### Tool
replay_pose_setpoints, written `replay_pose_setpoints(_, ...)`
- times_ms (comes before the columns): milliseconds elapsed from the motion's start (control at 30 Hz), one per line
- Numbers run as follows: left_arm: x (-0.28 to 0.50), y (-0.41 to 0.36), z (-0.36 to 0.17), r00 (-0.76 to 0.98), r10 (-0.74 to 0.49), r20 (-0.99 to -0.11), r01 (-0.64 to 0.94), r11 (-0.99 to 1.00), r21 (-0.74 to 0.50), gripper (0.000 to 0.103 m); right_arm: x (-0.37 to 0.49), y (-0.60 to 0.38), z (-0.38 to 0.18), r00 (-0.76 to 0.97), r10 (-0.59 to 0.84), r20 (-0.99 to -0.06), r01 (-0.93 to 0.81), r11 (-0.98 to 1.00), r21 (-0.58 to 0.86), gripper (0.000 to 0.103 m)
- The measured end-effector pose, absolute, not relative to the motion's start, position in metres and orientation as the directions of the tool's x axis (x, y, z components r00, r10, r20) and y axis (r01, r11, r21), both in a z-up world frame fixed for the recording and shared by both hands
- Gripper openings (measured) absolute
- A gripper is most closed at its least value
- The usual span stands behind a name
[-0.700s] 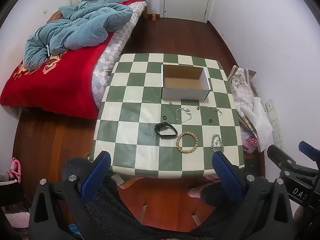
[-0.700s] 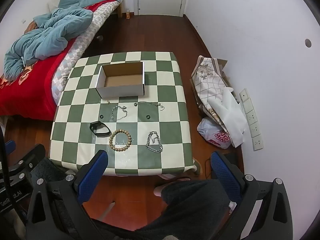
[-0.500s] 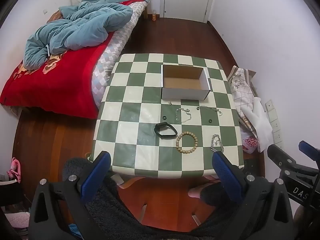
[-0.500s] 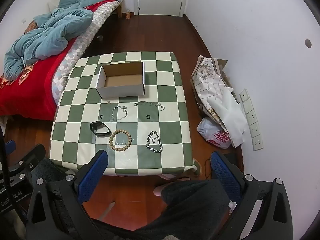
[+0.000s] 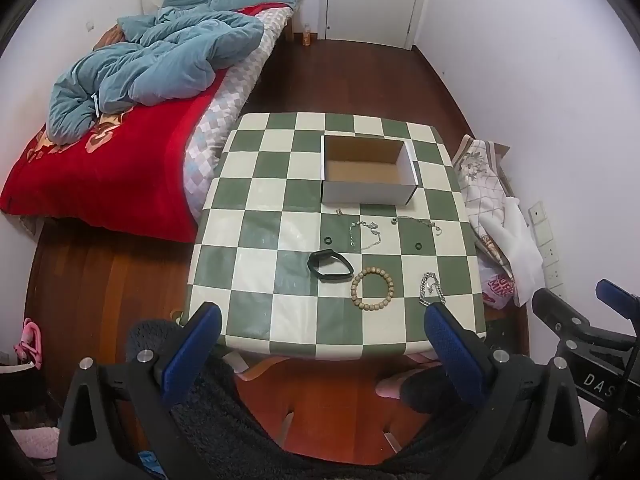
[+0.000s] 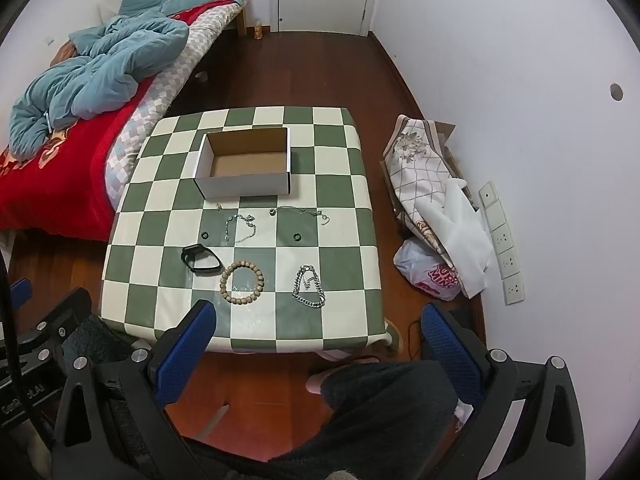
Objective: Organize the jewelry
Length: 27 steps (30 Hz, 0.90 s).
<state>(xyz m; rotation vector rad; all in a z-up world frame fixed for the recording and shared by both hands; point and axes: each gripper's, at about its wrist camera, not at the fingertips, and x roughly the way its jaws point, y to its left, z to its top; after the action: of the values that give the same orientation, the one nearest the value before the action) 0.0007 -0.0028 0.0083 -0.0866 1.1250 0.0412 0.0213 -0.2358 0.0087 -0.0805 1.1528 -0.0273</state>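
- Jewelry lies loose on the checkered table (image 6: 132, 216), in front of the empty cardboard box (image 6: 244, 190).
- I hold the left gripper (image 5: 320, 336) and right gripper (image 6: 316, 330) wide, empty, above the near edge.
- I expect the silver chain (image 6: 308, 286) to be limp and slippery; the bead bracelet (image 6: 242, 283) offers a firmer hold across its rim.

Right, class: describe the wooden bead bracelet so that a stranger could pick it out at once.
Find the green-and-white checked table with the open cardboard box. In the row of jewelry nearest the camera, the wooden bead bracelet lies between a black band and a silver chain. It alone is a ring of round tan beads.
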Motion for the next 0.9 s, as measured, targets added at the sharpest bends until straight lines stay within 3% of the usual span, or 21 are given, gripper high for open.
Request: replay_pose_setpoints(900,-0.003,-0.004,0.018,0.453,-0.006,-0.891,-0.078,0.996,-0.046,0.103,0.024,-0.233,0.021,0.413,-0.058,-0.909,-0.023,0.997,-0.074,0.103)
